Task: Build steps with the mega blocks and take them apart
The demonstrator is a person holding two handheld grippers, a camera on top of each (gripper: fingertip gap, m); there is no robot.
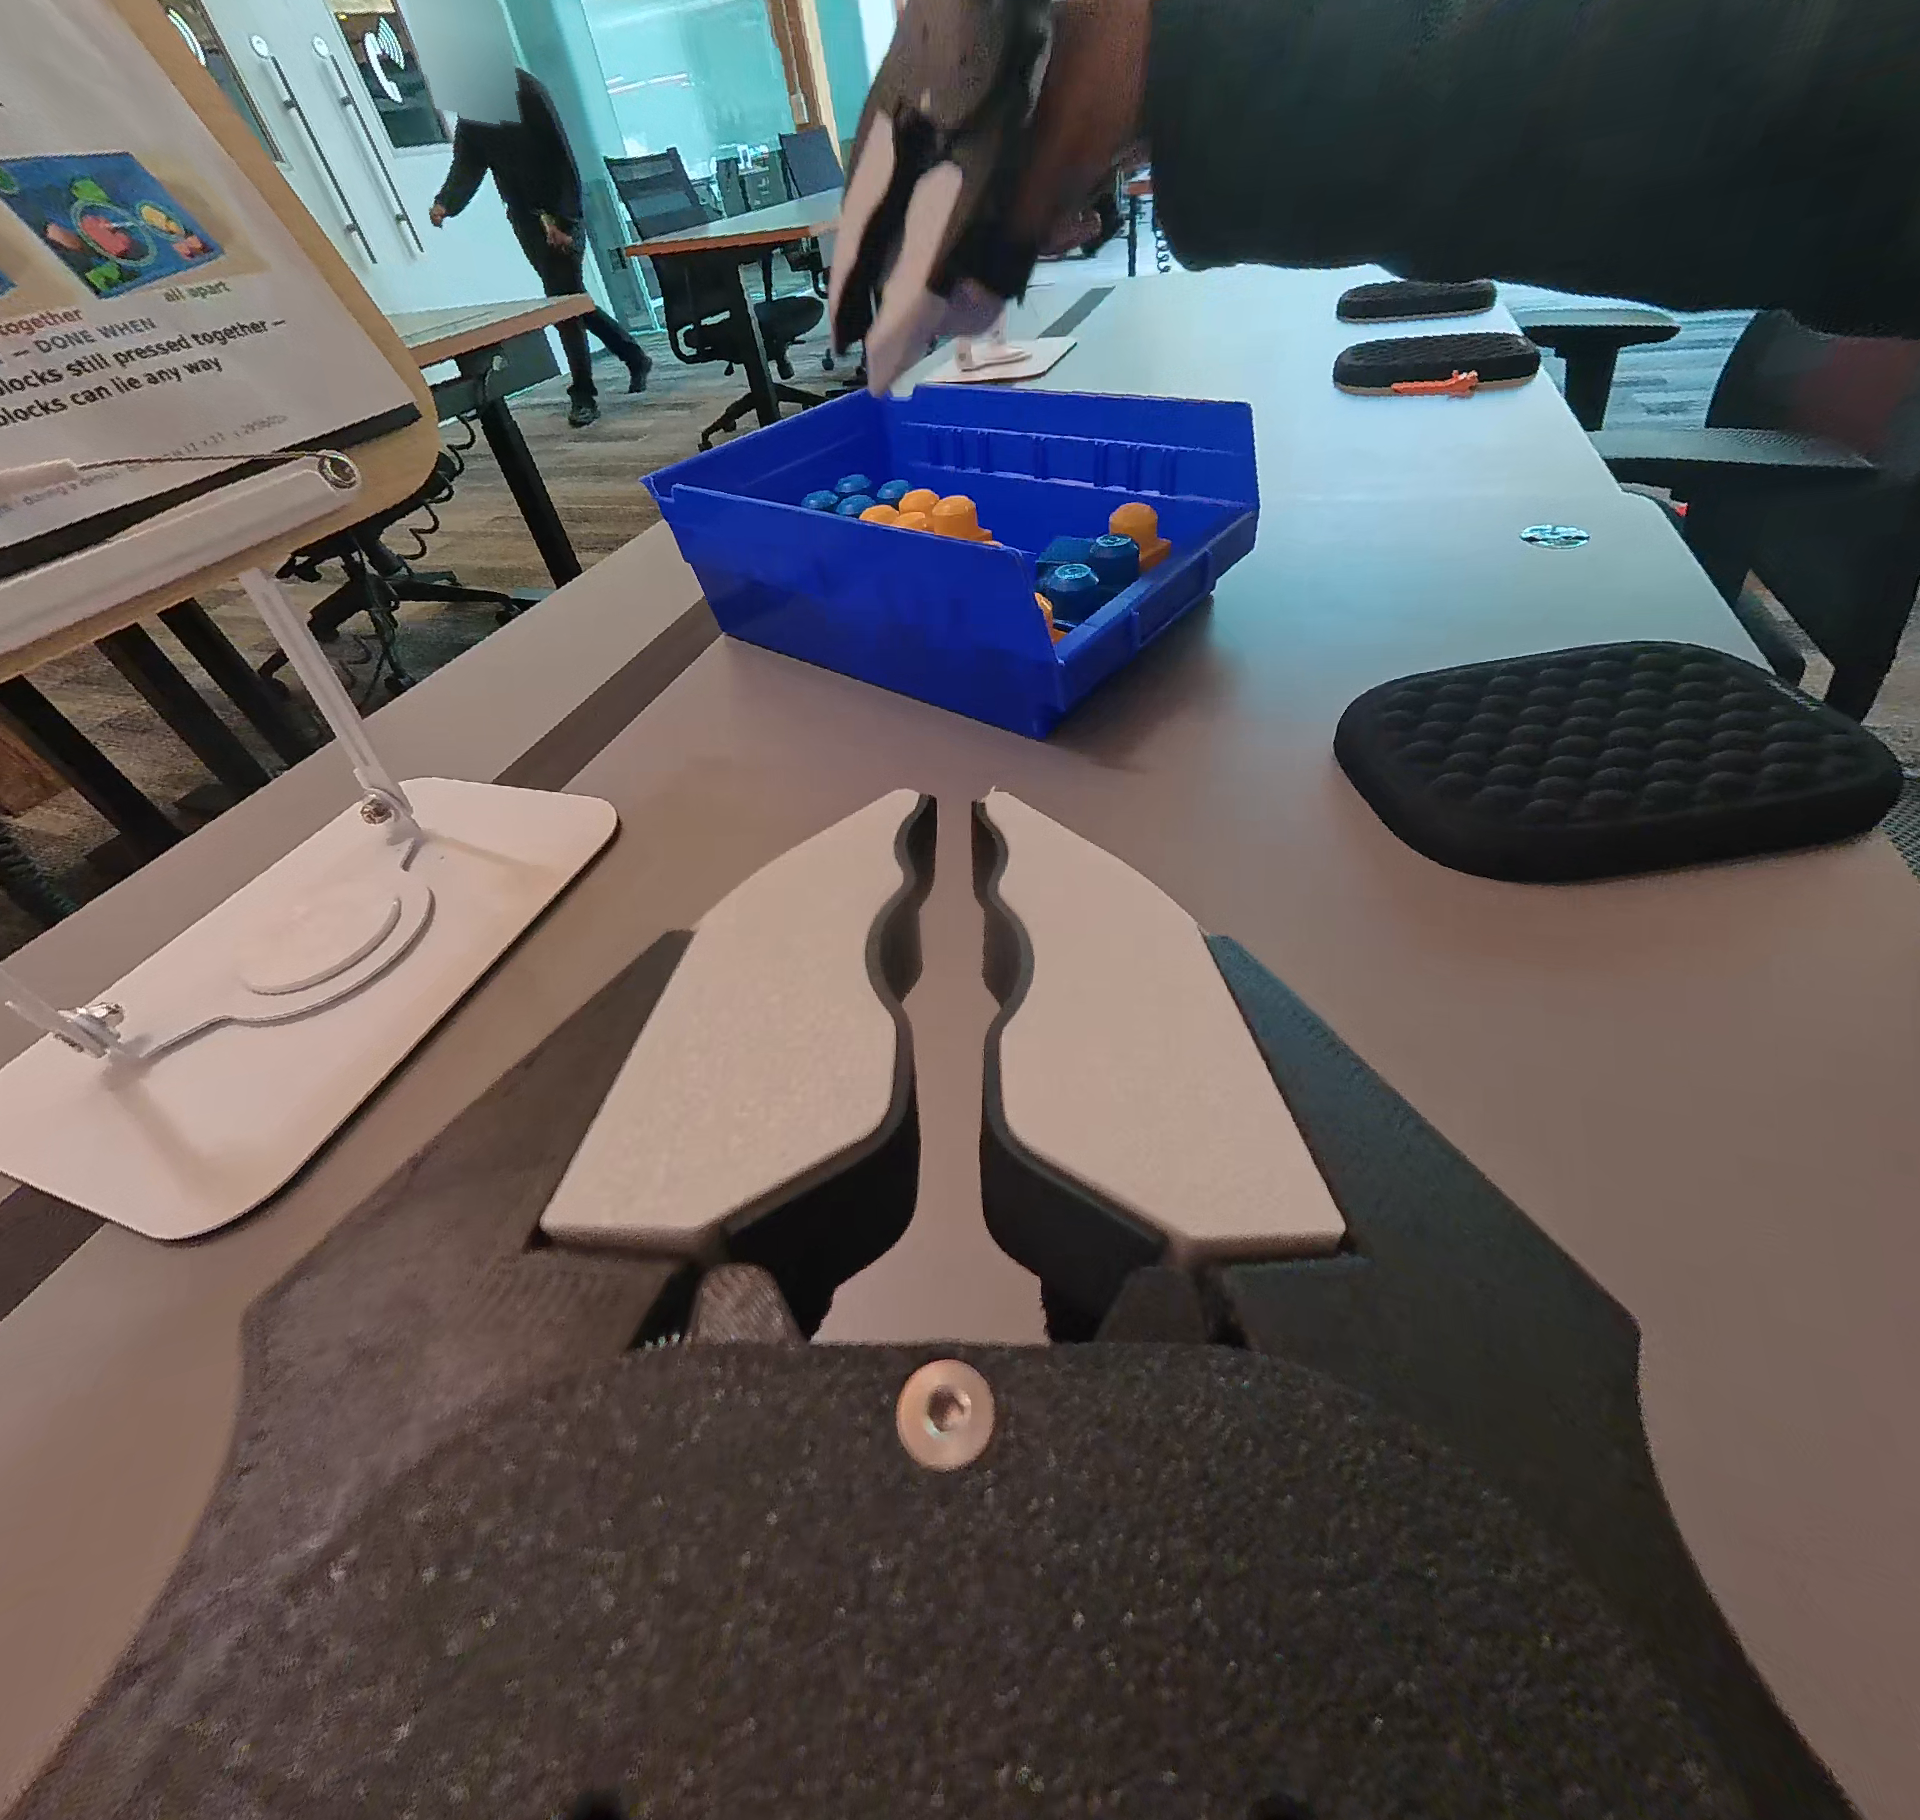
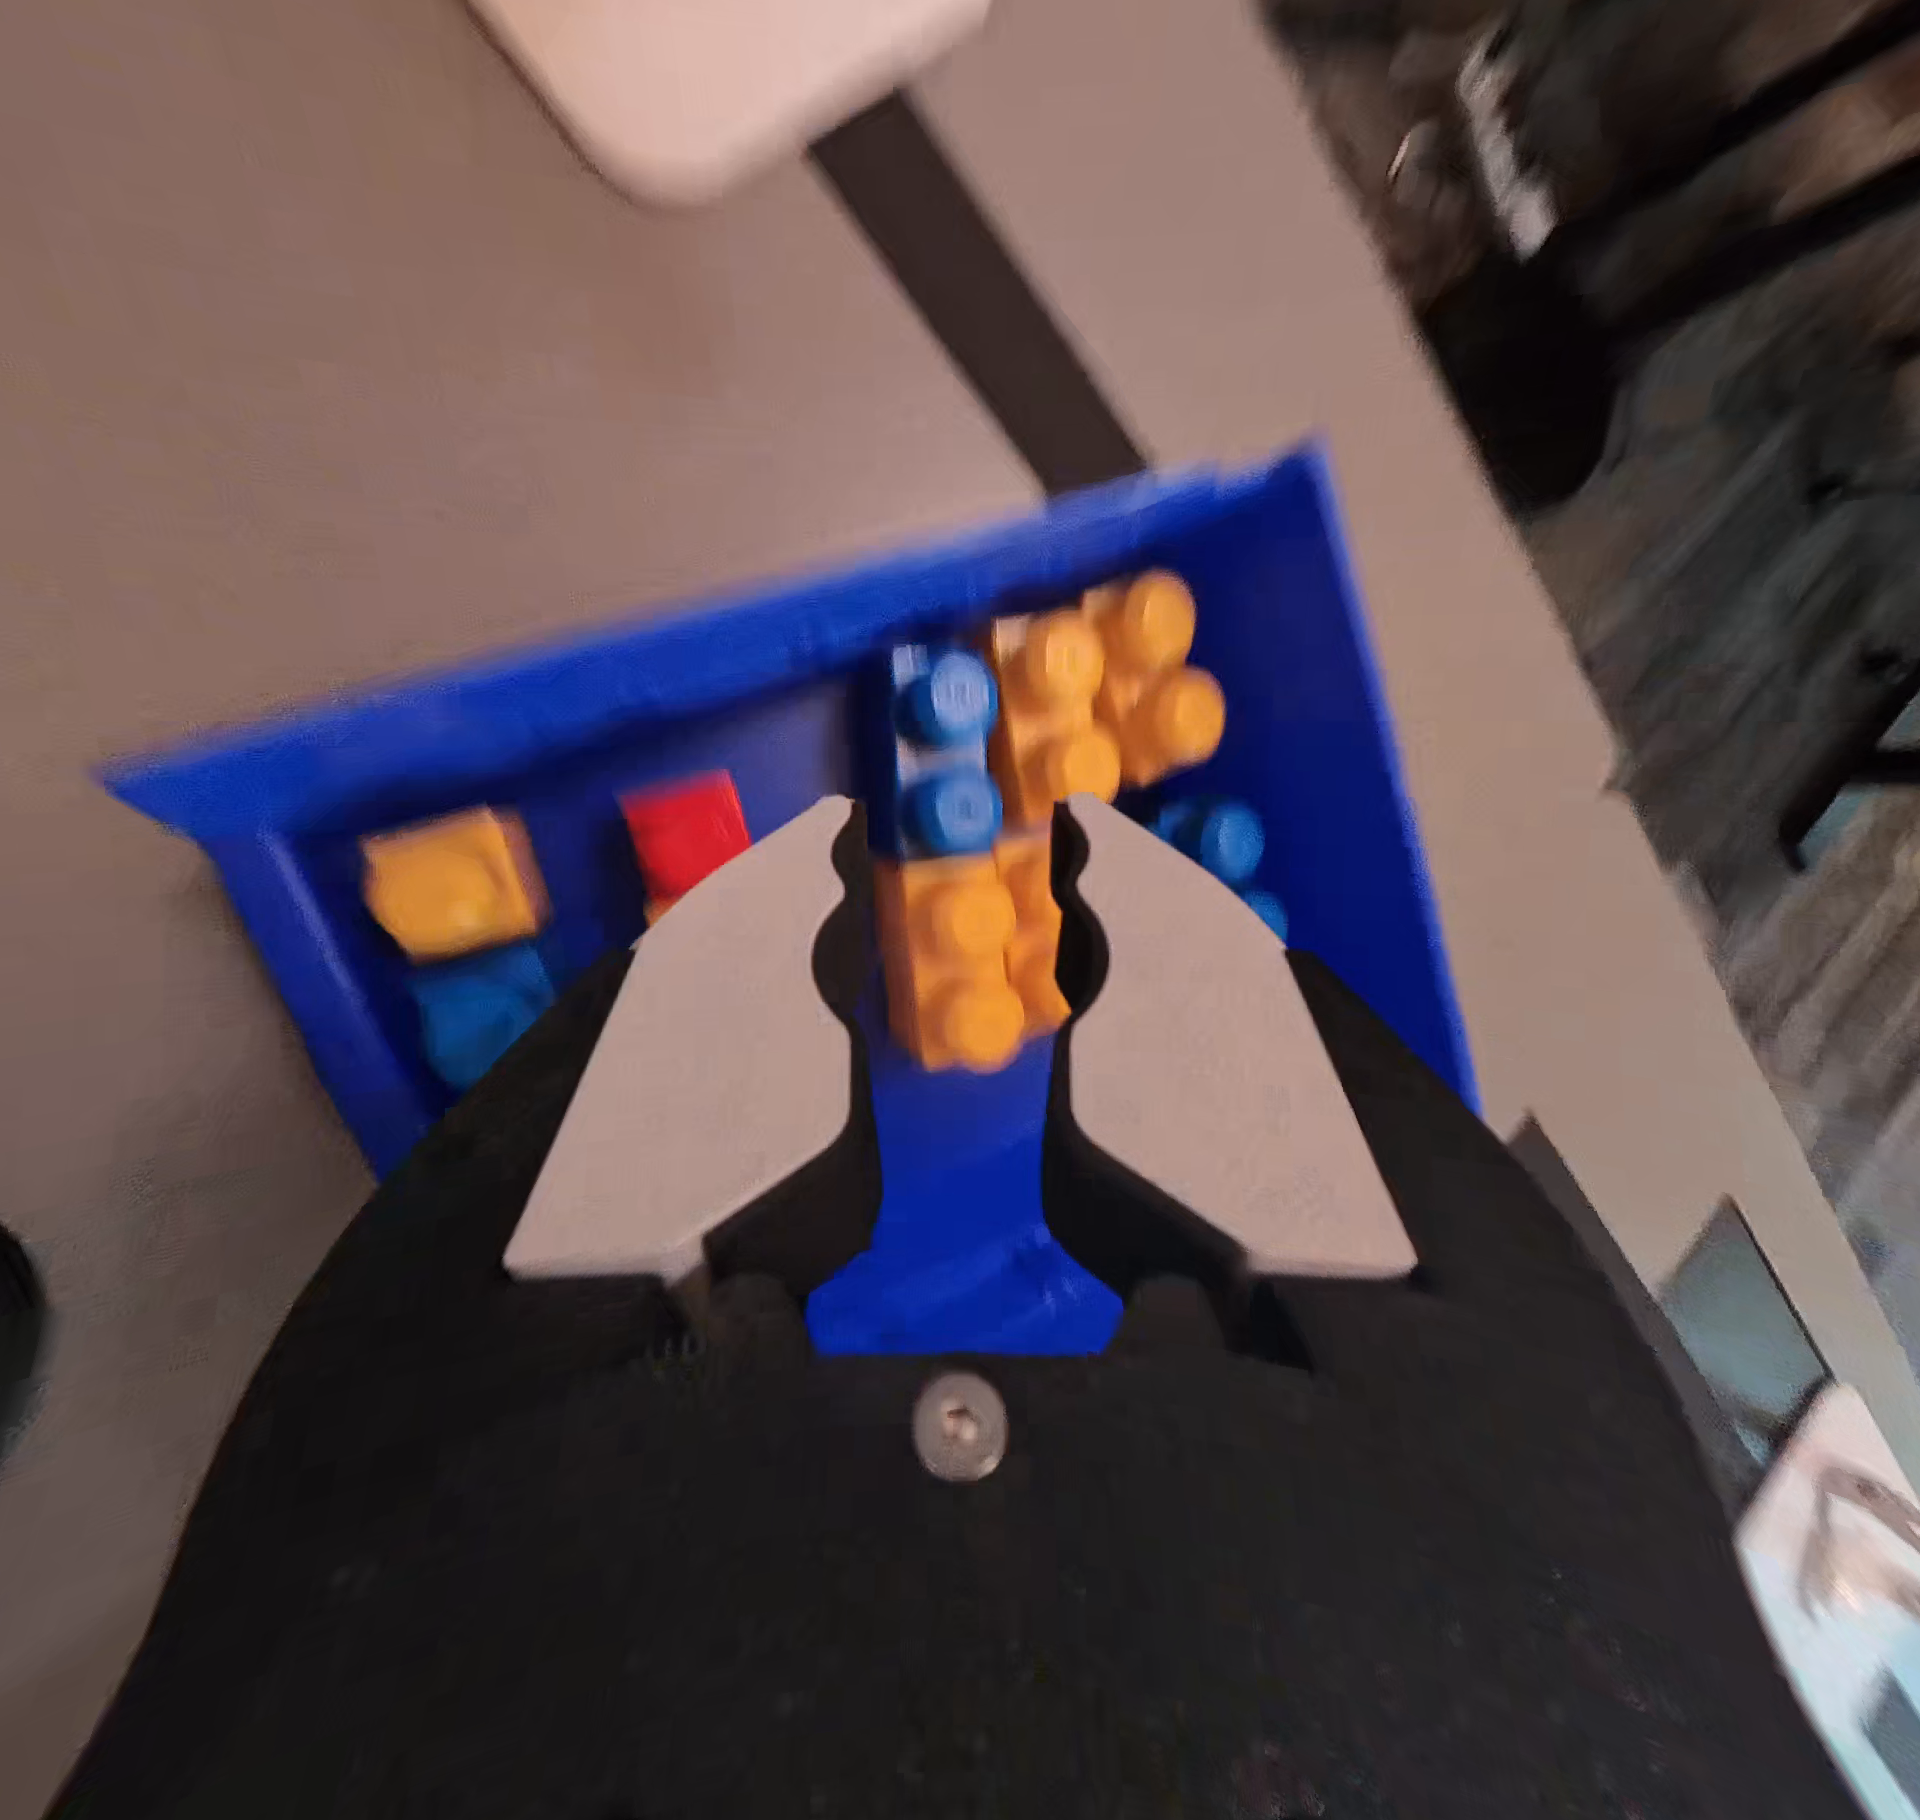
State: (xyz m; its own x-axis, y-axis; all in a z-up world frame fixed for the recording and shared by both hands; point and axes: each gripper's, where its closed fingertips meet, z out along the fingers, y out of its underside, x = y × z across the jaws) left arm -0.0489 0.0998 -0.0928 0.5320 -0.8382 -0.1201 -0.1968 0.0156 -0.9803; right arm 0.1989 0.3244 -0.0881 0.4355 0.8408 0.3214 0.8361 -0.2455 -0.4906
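While the right gripper hangs over the bin, the coming move turns on one orange block between its fingers.

Block from tool: at centre frame in the right wrist view, inside the gap, just behind the tips; the blur hides whether it touches a finger.
Block axis: long axis up-frame, along the fingers; studs face the camera.
Neighbour: a blue block lies end-on just above it on the same line.
Right gripper: jaws spread, pinching nothing as far as I can tell.
Left gripper: jaws nearly pressed together, a thin gap, nothing held; low over the table, bin well ahead in mid-frame.
Nearer arm: right, by far.
Other blocks: orange, blue and red, all in the bin.
Judgement: closing across the block's short width looks next.
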